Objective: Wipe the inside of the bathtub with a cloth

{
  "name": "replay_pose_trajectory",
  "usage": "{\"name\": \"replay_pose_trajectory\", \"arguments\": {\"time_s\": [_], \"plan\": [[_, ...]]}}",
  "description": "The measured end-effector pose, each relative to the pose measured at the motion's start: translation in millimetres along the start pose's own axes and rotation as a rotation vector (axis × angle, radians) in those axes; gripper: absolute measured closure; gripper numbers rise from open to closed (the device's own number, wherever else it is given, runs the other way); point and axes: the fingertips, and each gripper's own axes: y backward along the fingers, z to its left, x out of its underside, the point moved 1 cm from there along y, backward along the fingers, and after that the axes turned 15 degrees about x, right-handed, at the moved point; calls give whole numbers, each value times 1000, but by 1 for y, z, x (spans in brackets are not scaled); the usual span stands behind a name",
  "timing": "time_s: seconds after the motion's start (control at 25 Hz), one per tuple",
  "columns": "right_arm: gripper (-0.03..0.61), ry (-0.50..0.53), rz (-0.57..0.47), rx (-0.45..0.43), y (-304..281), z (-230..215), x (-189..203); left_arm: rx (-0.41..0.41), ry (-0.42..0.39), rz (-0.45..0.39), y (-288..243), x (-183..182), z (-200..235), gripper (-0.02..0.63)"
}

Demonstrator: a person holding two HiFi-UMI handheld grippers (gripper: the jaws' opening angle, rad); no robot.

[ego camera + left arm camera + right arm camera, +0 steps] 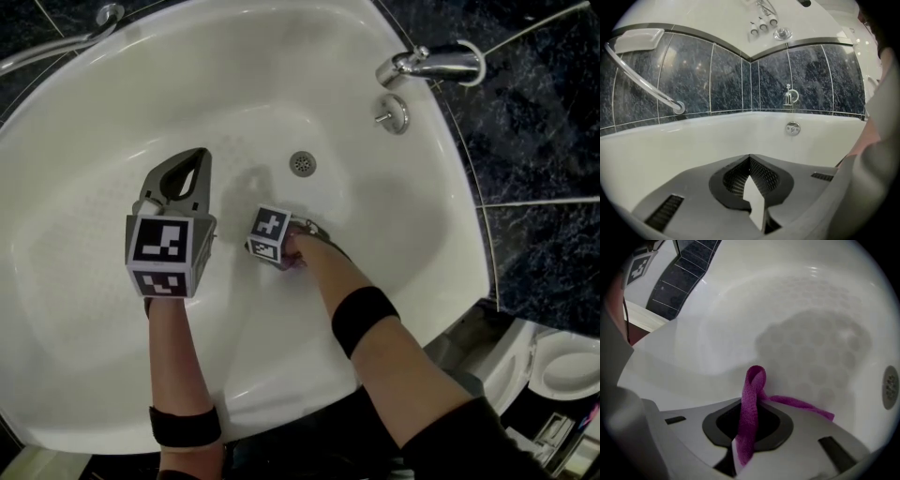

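One white corner bathtub (pixel 94 103), one magenta cloth strip (pixel 751 420), two grippers. The cloth runs lengthwise between the fingers (pixel 780 432) of the right gripper (pixel 754 404), which are pinched shut on it. It loops beyond their tips, and its tail trails toward the single round drain (pixel 301 163). The right forearm slants steeply down to the tub floor. The left gripper (pixel 199 155) hovers beside it, fingers (pixel 762 176) closed on nothing, aimed at the far wall.

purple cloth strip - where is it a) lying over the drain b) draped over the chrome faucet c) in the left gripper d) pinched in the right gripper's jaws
D: the right gripper view shows the purple cloth strip clamped between the jaws of the right gripper, looping up above them.
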Motion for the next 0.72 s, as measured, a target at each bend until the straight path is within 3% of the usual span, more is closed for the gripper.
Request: {"name": "replay_pose_trajectory", "arguments": {"time_s": [0.16, 0.36, 0.52, 0.72], "plan": [[518, 82, 16, -51, -5, 28, -12, -26, 18, -9, 7, 0, 9, 617], [518, 32, -55, -58, 10, 21, -17, -33, 18, -17, 10, -3, 12, 617], [518, -19, -219, -26, 50, 13, -40, -25, 27, -22, 10, -1, 14, 617], [517, -114, -503, 93, 145, -11, -59, -33, 36, -7, 9, 4, 13, 617]]}}
